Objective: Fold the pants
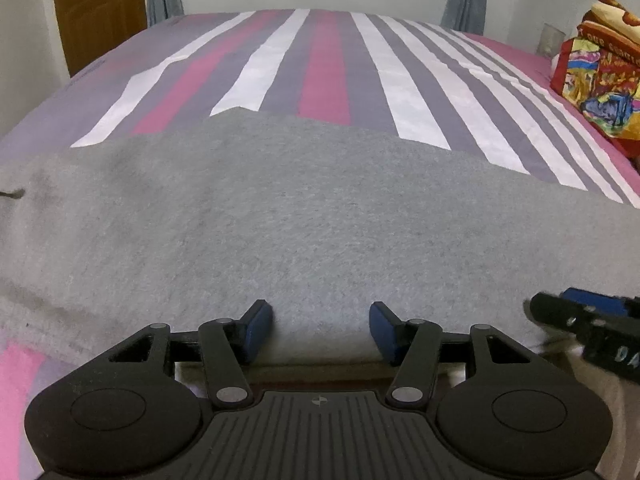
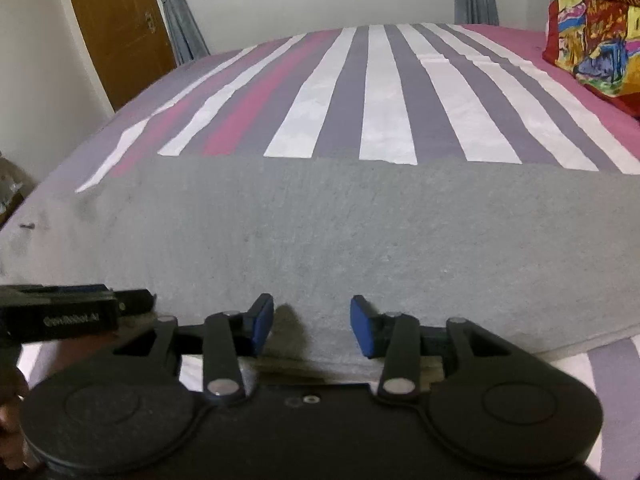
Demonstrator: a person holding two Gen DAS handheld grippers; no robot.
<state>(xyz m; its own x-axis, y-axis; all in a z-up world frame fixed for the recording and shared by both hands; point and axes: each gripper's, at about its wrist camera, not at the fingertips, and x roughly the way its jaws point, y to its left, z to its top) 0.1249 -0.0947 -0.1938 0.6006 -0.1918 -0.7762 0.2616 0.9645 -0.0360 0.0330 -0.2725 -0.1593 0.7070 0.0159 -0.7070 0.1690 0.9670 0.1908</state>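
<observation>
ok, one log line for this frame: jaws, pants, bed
left gripper: jaws open, empty | right gripper: jaws open, empty | grey pants: flat on striped bedsheet, near edge between both jaws

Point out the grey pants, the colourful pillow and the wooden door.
grey pants (image 1: 304,216): left wrist view, middle of the spread fabric.
colourful pillow (image 2: 592,52): right wrist view, its printed face.
wooden door (image 2: 116,28): right wrist view, centre panel.

Heather-grey pants (image 1: 320,208) on bedsheet (image 1: 332,60) striped pink, white, grey-purple. Bright multicolour printed pillow (image 1: 600,76) far right, red edged. Brown wooden door (image 1: 100,4) far left. Grey-blue curtains (image 2: 176,20). Hand-held gripper pads (image 1: 260,330) blue, bodies black.
</observation>
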